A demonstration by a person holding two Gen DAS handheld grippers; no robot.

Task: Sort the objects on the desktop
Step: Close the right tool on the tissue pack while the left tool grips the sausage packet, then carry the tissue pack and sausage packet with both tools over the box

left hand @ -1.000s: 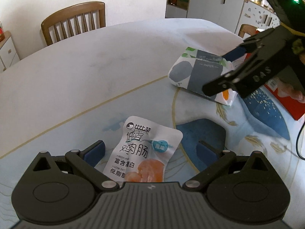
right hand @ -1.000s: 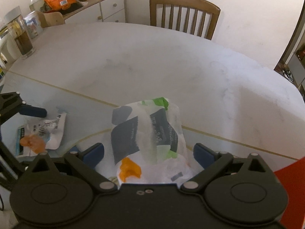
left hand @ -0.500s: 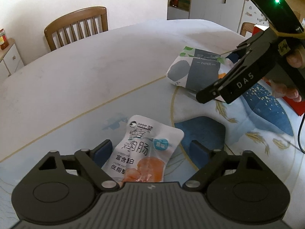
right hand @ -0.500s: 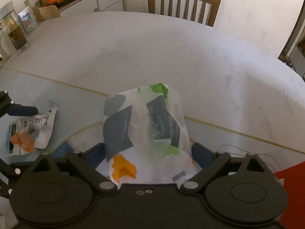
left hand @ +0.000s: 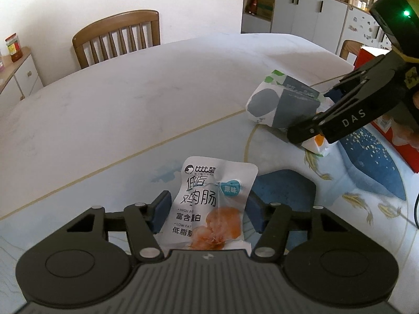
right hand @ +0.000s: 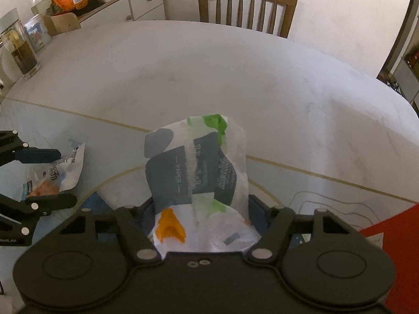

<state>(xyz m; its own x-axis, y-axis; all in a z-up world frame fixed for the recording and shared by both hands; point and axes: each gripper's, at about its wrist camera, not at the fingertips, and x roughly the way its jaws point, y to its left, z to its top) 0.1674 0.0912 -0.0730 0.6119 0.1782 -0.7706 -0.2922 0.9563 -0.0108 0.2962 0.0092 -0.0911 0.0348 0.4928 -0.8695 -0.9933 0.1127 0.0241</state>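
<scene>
A white chicken-sausage snack pouch (left hand: 209, 204) sits between the fingers of my left gripper (left hand: 207, 210), which has closed onto its sides. It also shows in the right wrist view (right hand: 56, 174). A tissue pack (right hand: 199, 180) with grey, green and orange patches is held by my right gripper (right hand: 201, 216), its jaws pressed against the pack's sides. The pack also shows in the left wrist view (left hand: 285, 102), with the right gripper (left hand: 322, 120) over its near end. Both items are over the patterned table mat (left hand: 366, 183).
A red box (left hand: 392, 120) lies at the mat's right side. A white marble table (right hand: 209, 78) extends beyond, with a wooden chair (right hand: 247, 11) behind. A glass jar (right hand: 22, 52) stands at the table's far left. Cabinets line the walls.
Both grippers have closed in from wide open onto their items. The tissue pack has lifted and tilted up in the right gripper; the left gripper has moved forward along the pouch.
</scene>
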